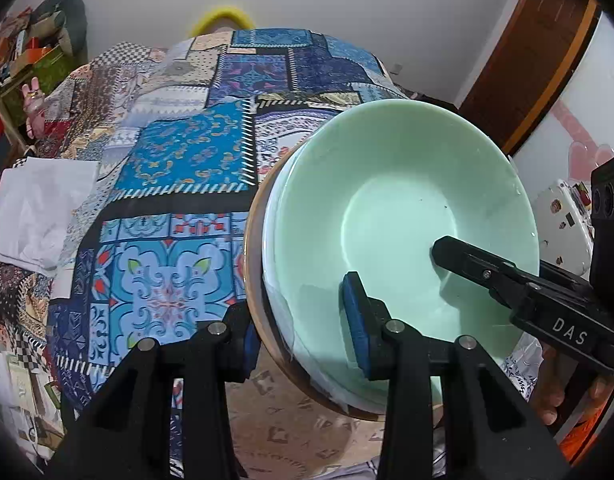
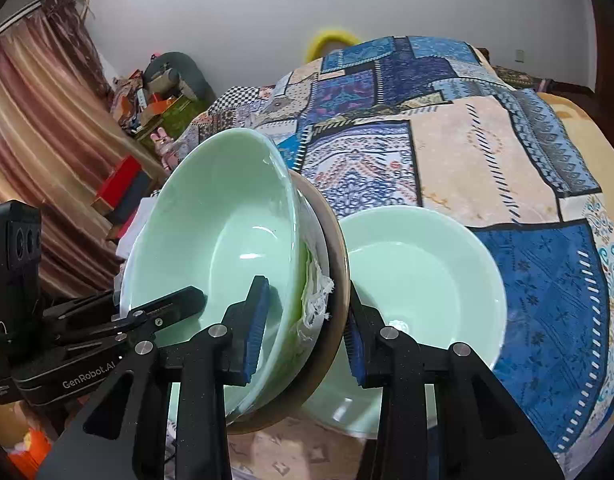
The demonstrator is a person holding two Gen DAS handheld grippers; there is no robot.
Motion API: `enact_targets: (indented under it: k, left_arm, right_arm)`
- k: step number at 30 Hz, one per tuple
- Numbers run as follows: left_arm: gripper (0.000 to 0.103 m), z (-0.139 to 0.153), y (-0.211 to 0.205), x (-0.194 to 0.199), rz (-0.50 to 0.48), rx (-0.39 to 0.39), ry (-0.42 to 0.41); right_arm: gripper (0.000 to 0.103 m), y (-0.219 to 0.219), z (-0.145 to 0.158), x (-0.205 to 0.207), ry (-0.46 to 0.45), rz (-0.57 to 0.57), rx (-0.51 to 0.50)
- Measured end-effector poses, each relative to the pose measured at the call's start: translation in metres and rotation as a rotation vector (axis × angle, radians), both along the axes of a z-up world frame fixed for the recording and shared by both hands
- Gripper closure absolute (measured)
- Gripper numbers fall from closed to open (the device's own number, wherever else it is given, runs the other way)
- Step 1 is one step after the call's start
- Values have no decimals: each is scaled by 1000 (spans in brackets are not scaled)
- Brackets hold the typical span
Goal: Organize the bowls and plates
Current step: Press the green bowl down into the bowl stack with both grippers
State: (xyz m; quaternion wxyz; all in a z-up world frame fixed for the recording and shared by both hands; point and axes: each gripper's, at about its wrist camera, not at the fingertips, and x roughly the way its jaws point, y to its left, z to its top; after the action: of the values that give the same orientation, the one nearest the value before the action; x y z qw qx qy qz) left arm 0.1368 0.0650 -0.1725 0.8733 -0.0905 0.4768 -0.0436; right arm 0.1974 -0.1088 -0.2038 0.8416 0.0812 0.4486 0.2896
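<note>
Left gripper [image 1: 303, 334] first: in its own wrist view we see the blue pads pinching the near rim of the stacked pale green bowl [image 1: 399, 216] & brown plate [image 1: 254, 264], one finger inside, one outside. Stack's tilted over the patchwork cloth [image 1: 179, 168]. R gripper [image 1: 443, 252] reaches in from the right.

Right wrist view: right gripper [image 2: 307, 320] clamps the same stack's rim. Second green bowl [image 2: 427, 280] sits on the cloth just beside, behind the plate.
</note>
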Motion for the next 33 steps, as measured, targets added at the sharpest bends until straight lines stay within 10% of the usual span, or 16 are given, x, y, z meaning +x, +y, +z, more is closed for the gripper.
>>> enact_targets:
  k: [33]
  left_arm:
    - [65, -42, -55, 52, -103, 3, 99]
  right_arm:
    - [71, -55, -34, 17, 100, -112, -9]
